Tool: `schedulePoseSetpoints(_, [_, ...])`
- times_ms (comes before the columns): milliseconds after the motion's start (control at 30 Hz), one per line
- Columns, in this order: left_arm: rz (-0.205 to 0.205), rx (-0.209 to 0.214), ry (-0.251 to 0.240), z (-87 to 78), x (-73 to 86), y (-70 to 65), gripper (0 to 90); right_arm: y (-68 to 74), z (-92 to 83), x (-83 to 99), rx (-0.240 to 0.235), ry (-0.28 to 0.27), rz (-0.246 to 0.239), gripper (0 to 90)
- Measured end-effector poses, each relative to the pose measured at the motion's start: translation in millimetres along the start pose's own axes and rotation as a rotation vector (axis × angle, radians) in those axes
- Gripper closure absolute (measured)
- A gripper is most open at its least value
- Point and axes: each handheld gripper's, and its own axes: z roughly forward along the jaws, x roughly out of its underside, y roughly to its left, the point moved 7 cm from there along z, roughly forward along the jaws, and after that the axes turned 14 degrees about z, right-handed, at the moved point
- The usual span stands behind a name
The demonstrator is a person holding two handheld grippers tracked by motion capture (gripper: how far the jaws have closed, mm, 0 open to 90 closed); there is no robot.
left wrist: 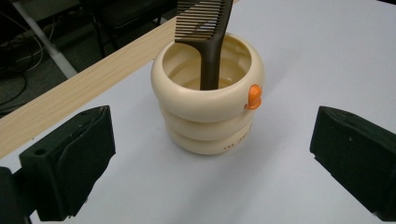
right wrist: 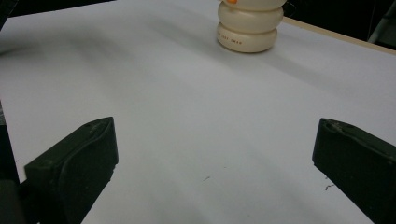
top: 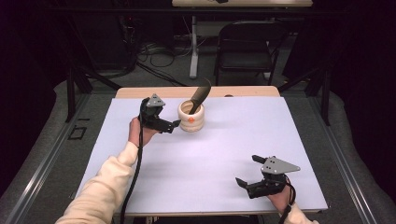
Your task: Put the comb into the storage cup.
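Standing near the far edge of the desk (top: pixel 299 140), a little left of its middle, a cream ribbed cup (top: pixel 192 116) is noted, built like three stacked rings with a small orange knob on its rim. A dark comb (top: pixel 200 96) is held inside it, handle down in the cup, teeth end up and leaning toward the far edge. In the left gripper view the cup (left wrist: pixel 208 105) is seen upright, and the comb (left wrist: pixel 205 37) rests against the rim on the far side.

Left gripper (top: pixel 167 126): held just beside the cup on its left, jaws spread wide, nothing gripped. In its own view the two black jaws are seen well apart, with the cup ahead of them and not touched by either.

Right gripper (top: pixel 249 171): held near the near right corner of the desk, well apart from the cup, jaws wide open and empty. In the right gripper view bare white desk surface (right wrist: pixel 187 130) lies between the jaws, and the lower rings of the cup (right wrist: pixel 249 25) are seen far off at the top.
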Motion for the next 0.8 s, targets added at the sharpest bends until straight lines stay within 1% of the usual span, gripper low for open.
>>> schedulePoseSetpoints(133, [-0.007, -0.006, 0.006, -4.0, 5.5, -2.8, 0.2, 0.3, -0.6, 0.0, 0.001, 0.002, 0.000, 0.0])
schedulePoseSetpoints(200, [-0.006, 0.002, 0.012, -6.5, 8.3, -4.5, 0.2, 0.8, -0.4, 0.1, 0.001, 0.004, -0.001, 0.0])
schedulePoseSetpoints(267, [-0.006, -0.008, 0.012, -8.7, 10.3, -5.3, 0.2, 0.9, 0.3, 0.1, -0.001, 0.003, -0.004, 0.0])
schedulePoseSetpoints(500, [-0.009, -0.016, 0.018, -18.6, 18.1, -10.4, 0.2, 2.0, 0.5, 0.2, -0.003, 0.008, -0.005, 0.0])
schedulePoseSetpoints(633, [-0.002, -0.020, 0.021, -25.0, 20.0, -12.8, 0.1, 2.1, 0.6, 0.5, -0.002, 0.009, -0.003, 0.0])
schedulePoseSetpoints(667, [-0.005, -0.025, 0.014, -26.4, 19.8, -13.3, 0.1, 2.1, 0.7, 0.4, -0.002, 0.007, -0.004, 0.0])
schedulePoseSetpoints(800, [-0.003, -0.035, 0.017, -33.6, 21.0, -14.5, 0.1, 2.4, 0.3, 0.5, 0.000, 0.008, -0.003, 0.0])
